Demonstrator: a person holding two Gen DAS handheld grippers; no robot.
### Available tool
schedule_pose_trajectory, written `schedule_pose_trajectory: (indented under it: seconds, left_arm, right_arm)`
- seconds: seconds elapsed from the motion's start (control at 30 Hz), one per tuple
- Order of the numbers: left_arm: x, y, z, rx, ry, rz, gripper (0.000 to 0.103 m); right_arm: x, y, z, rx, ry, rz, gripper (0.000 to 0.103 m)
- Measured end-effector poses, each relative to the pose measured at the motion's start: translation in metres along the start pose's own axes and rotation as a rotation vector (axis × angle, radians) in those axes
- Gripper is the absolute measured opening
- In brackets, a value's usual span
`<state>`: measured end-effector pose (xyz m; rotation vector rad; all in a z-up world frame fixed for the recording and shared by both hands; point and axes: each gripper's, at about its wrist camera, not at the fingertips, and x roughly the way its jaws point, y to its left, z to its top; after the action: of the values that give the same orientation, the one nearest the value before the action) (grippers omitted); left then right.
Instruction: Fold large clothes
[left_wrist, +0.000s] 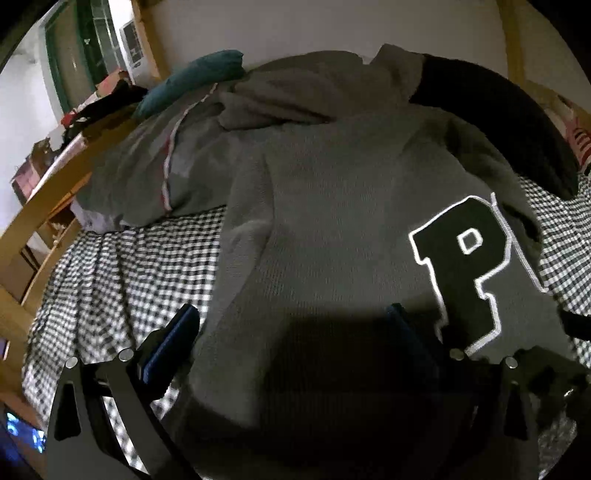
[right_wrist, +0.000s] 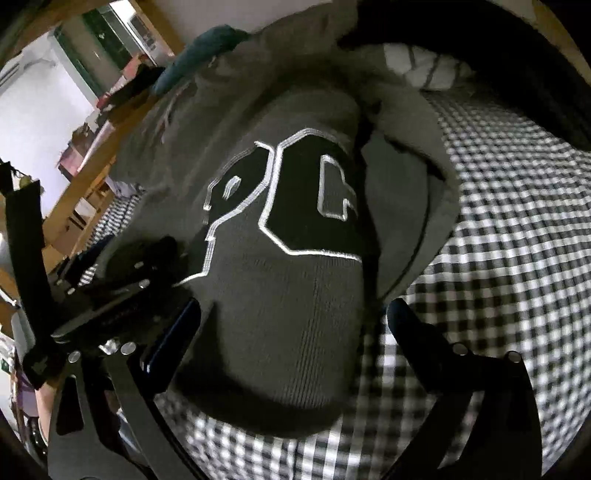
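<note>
Sweater (right_wrist: 288, 295) lies between the right tool's (right_wrist: 291, 325) spread fingers.

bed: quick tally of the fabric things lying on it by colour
grey: 2, the sweatshirt with letter patches and a grey garment behind it
teal: 1, a cushion
black: 1, a dark cloth
total: 4

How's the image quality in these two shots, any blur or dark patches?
Left wrist view: fairly sharp, dim, with a heavy shadow on the grey sweater between the left gripper fingers. Right wrist view: motion-blurred, notably the checked sheet; right gripper sharp. Both show fisheye bending and dark corners.
</note>
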<state>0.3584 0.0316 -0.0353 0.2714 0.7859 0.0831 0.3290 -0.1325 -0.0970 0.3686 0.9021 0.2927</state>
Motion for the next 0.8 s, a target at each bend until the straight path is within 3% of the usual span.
schedule_pose_trajectory:
  seconds: [0.13,0.37,0.5,0.63,0.73,0.8]
  left_arm:
    - [-0.036,0.003,0.001,-0.022,-0.030,-0.018,0.099]
    - [-0.069,0.012,-0.006,-0.088,-0.025,-0.089,0.098]
    - [-0.046,0.012,-0.019,-0.137,0.052,-0.142,0.099]
    - [-0.017,0.003,-0.039,-0.080,0.072,-0.070,0.099]
    - [-0.017,0.005,-0.044,-0.095,0.039,-0.069,0.099]
    - [-0.016,0.006,-0.044,-0.102,0.030,-0.070,0.099]
  right_arm:
    - [-0.034,0.012,0.002,-0.047,-0.046,-0.008,0.099]
    - [-0.063,0.002,-0.009,0.018,-0.055,0.114,0.100]
    - [-0.048,-0.038,-0.025,0.201,0.017,0.246,0.100]
    - [-0.029,-0.089,-0.041,0.389,0.048,0.292,0.100]
    - [-0.023,-0.126,-0.039,0.478,-0.011,0.318,0.100]
    - [-0.022,-0.139,-0.027,0.461,-0.063,0.313,0.100]
